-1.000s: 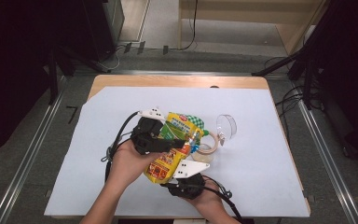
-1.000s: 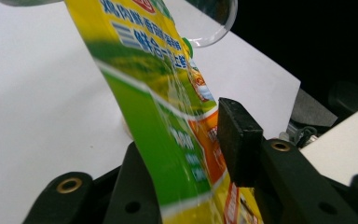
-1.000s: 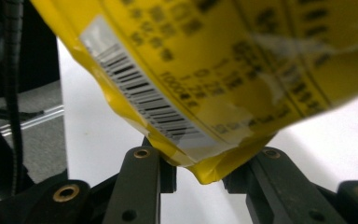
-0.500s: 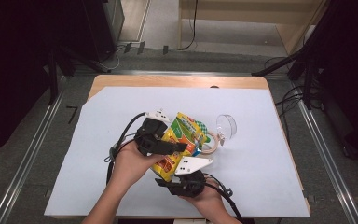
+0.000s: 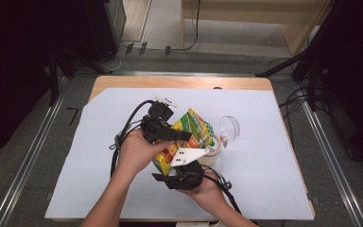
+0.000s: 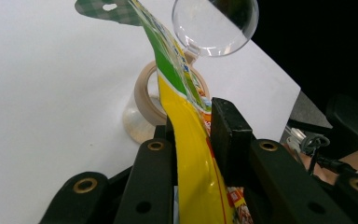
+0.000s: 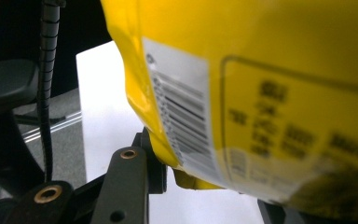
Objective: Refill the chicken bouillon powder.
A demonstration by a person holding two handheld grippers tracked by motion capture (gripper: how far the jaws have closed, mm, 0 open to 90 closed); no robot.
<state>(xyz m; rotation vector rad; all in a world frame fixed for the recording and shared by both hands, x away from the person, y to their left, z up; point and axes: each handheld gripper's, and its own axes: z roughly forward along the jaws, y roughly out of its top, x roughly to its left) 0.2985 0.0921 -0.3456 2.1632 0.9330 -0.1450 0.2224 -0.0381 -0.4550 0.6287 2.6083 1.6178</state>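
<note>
A yellow and green snack bag [image 5: 189, 132] is held up over the white sheet between both grippers. My left gripper [image 5: 182, 136] comes in from the left; its jaws have just been closing and now pinch the bag's [image 6: 191, 163] thin edge, with my left gripper [image 6: 193, 126] shut on it. My right gripper [image 5: 176, 163] holds the bag's lower end from below. Its jaws have just been opening a little, the barcode side of the bag [image 7: 261, 70] lies between them, and my right gripper [image 7: 209, 182] shows one pad against the bag.
A roll of beige tape [image 5: 212, 150] lies just right of the bag, and a clear glass [image 5: 229, 127] rests on its side beyond it. The white sheet [image 5: 274, 179] covers a wooden table [image 5: 123, 82]. Cables trail from both grippers.
Both hands have raised the bag slightly off the sheet, and it now stands more tilted up. The left jaws have drawn closer on its edge.
</note>
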